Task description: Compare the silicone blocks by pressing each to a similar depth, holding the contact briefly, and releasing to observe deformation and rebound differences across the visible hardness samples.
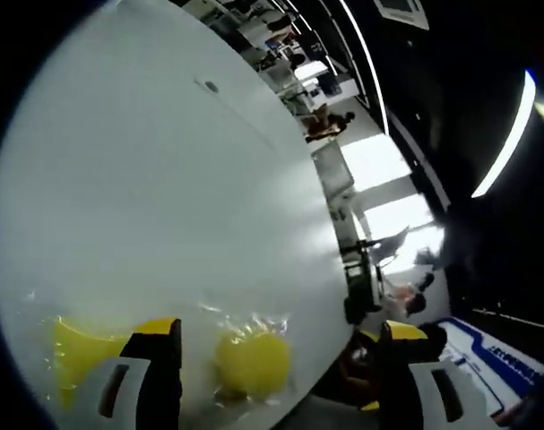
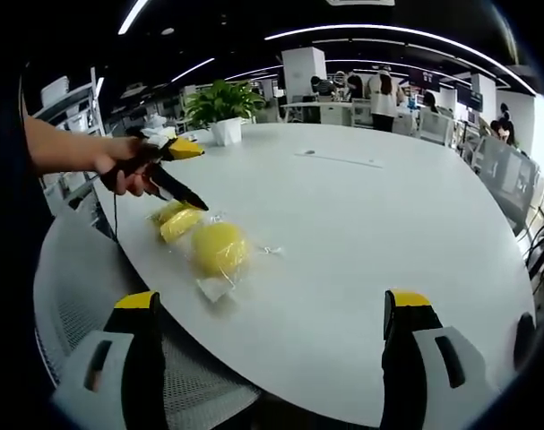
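The left tongs [image 1: 276,358] stood apart just above the white tabletop [image 1: 164,179], one yellow silicone block [image 1: 254,363] between their jaws. The right tongs [image 2: 276,331] also gaped, empty, well short of the bagged blocks [image 2: 220,248] ahead

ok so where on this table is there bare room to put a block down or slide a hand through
Most of the white table is bare: the wide stretch from the bagged yellow blocks across to the far rim, up to the potted plant. It is crowded at the near-left edge, where the blocks cluster under the left gripper and the hand.
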